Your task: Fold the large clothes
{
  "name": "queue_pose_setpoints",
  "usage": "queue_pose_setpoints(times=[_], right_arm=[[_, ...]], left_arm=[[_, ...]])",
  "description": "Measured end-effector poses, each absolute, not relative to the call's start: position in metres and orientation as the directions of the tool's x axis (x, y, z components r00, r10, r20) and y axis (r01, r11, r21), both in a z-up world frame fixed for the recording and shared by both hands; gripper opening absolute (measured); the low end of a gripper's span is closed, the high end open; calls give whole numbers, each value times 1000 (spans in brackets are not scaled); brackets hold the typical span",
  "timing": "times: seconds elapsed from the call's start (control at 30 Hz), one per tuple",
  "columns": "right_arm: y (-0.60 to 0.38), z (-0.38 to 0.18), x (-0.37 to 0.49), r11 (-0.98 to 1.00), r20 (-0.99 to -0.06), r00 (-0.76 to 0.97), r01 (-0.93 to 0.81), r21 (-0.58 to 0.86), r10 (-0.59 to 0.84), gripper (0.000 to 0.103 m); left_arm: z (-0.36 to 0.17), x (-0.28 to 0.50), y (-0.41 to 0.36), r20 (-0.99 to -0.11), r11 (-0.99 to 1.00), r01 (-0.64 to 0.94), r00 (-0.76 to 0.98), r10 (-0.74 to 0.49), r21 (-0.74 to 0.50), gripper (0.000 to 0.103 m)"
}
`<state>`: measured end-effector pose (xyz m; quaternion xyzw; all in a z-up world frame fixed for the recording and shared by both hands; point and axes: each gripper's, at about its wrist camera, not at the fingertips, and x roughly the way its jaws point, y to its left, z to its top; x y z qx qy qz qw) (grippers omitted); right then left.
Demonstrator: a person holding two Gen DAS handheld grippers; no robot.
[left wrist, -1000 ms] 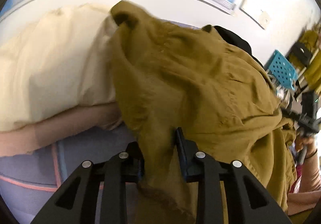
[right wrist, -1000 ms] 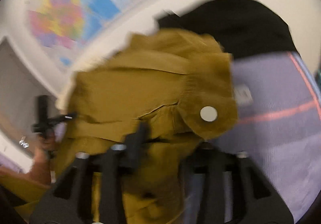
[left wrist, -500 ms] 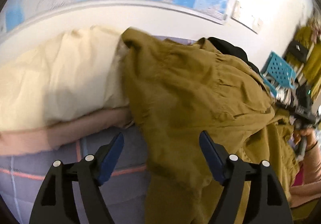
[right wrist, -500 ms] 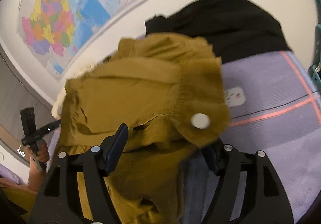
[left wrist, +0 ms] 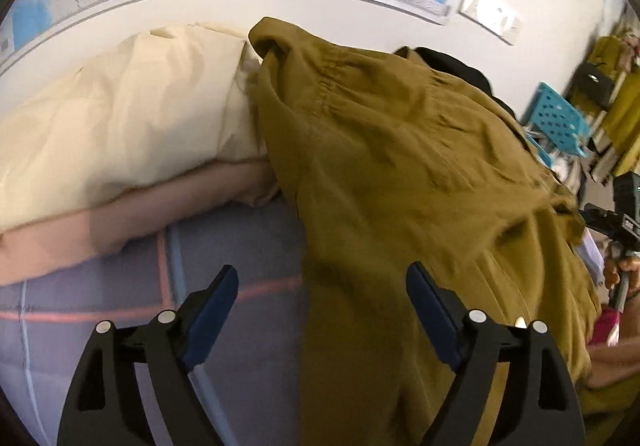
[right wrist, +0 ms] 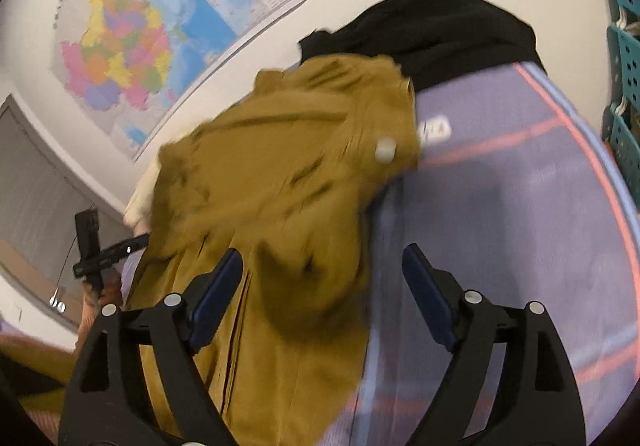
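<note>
Both tools, left tool and right tool, have just opened, releasing the jacket ahead; next, regrip an edge.

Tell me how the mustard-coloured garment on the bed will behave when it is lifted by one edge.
The mustard garment lies in soft creases and folds, so it will probably sag and drape rather than hold shape. The cloth looks thickish, so likely some weight. The white button may snag.
</note>
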<state>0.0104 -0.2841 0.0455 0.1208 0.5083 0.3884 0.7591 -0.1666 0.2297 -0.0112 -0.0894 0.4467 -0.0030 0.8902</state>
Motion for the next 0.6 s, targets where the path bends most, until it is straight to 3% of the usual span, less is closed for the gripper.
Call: queue_pose_setpoints(times=[0.33, 0.4, 0.43, 0.5, 0.53, 0.6], right_arm=[[-289, 41, -56, 659, -700, 157, -527, 537, 697, 79], [-285, 37, -59, 634, -685, 130, -529, 563, 717, 55], [-283, 35, -61, 625, -683, 116, -536, 568, 721, 48], [-280, 31, -63, 611, -678, 91, -532, 586, 730, 9], [-282, 31, -62, 604, -666, 87, -521, 603, 741, 8], [-289, 35, -63, 574, -618, 94, -500, 648, 780, 5]], left_arm=[[-24, -224, 214, -812, 992, 3, 574, -107, -128, 87], [-28, -229, 209, -814, 992, 23, 569, -117, -127, 83], [-29, -224, 201, -817, 992, 25, 566, -115, -122, 78], [-35, -222, 198, -825, 990, 27, 549, -132, -140, 50], [-35, -222, 198, -821, 986, 25, 551, -149, -162, 45], [-29, -225, 200, -806, 984, 5, 572, -151, -181, 25]])
